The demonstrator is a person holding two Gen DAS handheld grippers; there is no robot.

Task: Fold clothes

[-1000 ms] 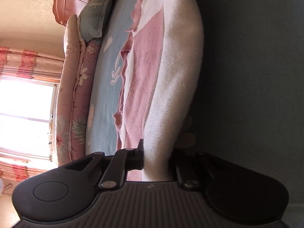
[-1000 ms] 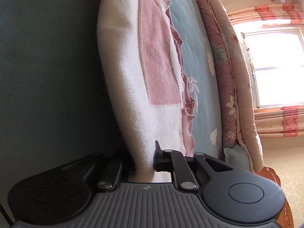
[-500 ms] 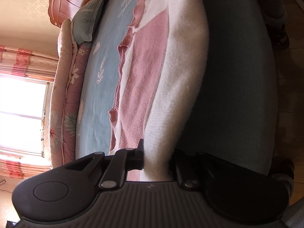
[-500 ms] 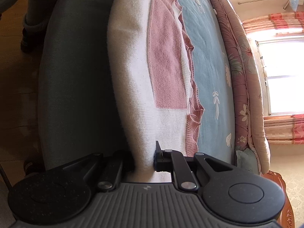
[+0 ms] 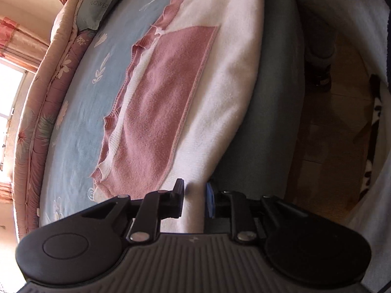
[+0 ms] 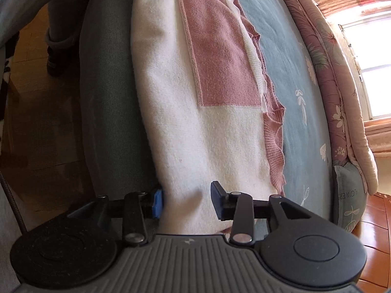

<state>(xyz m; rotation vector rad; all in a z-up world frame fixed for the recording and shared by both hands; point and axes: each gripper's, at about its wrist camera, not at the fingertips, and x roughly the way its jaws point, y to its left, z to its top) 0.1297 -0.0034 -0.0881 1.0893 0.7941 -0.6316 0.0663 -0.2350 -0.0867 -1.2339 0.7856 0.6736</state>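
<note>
The pink and white sweater (image 5: 195, 78) lies folded flat near the edge of the blue bed (image 5: 80, 112), so the left gripper (image 5: 195, 200) and right gripper (image 6: 185, 202) have just been opening (cloth sits loosely between them) to let go.

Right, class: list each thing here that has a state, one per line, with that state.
Sweater: folded, lying flat along the bed's edge.
Left gripper: fingers just opened, sweater edge between them, not pinched.
Right gripper: fingers just opened, sweater edge between them, released.
Bed: covered by a blue sheet.
</note>
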